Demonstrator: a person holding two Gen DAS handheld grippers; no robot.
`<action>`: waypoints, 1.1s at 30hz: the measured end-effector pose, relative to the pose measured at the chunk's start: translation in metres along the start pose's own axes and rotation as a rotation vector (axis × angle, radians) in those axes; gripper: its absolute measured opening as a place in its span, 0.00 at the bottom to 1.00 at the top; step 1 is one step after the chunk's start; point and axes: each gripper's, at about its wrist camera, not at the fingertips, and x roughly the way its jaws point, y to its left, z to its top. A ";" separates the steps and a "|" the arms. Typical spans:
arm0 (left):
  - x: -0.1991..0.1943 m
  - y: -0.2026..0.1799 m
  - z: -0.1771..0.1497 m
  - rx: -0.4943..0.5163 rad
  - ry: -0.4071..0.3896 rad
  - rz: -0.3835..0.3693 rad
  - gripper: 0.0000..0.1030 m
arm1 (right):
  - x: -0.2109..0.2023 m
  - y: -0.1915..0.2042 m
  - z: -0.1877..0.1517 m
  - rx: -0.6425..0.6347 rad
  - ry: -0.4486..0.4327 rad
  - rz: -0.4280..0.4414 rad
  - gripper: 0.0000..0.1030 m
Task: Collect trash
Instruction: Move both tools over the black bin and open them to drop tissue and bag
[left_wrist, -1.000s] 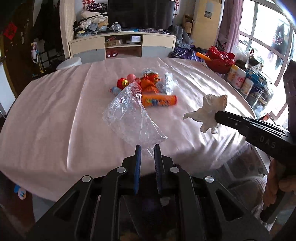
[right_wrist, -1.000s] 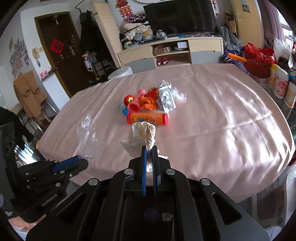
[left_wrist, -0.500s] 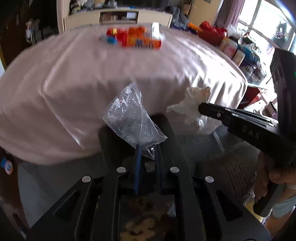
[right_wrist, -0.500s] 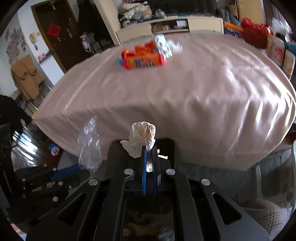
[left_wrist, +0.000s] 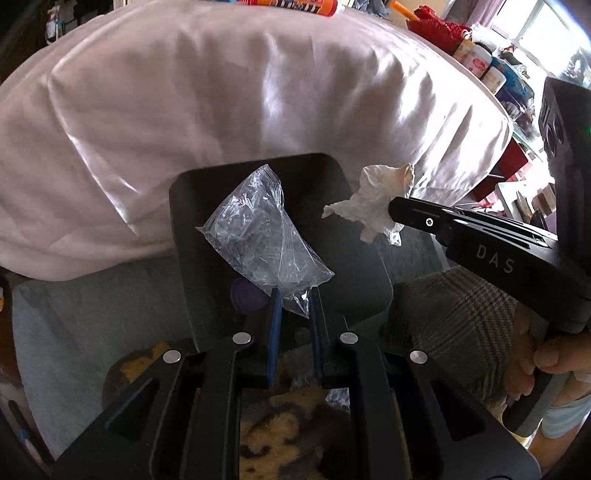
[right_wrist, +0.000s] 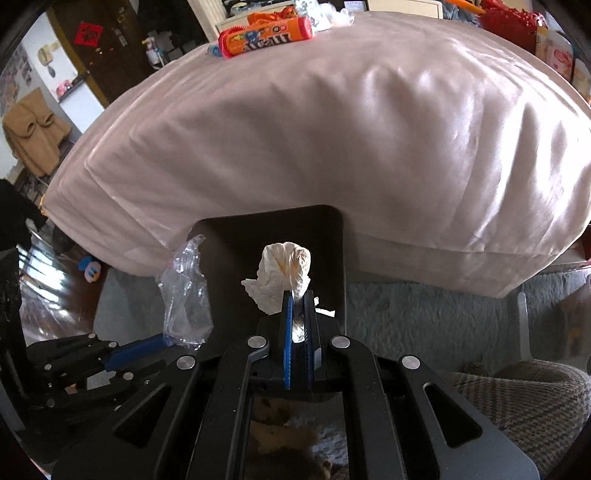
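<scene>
My left gripper is shut on a crumpled clear plastic bag and holds it over a dark bin on the floor by the table. My right gripper is shut on a crumpled white tissue above the same dark bin. The tissue and right gripper also show at the right of the left wrist view. The bag and left gripper show at the left of the right wrist view.
The table with a pink cloth rises just behind the bin. An orange candy tube and other wrappers lie on its far side. Jars stand at the right. A grey rug covers the floor. A toy lies at left.
Both grippers have dropped from above the tabletop to below its edge, carrying the bag and the tissue over the dark bin. Both stay shut on their loads.
</scene>
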 end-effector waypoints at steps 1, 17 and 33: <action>0.001 0.001 0.000 -0.002 0.002 -0.001 0.13 | 0.001 0.001 0.000 -0.001 0.003 0.002 0.07; -0.007 0.002 0.004 -0.003 -0.022 0.051 0.50 | 0.000 -0.008 0.007 0.073 0.007 0.080 0.54; -0.071 0.003 0.030 0.022 -0.166 0.202 0.92 | -0.060 -0.047 0.028 0.170 -0.176 -0.031 0.97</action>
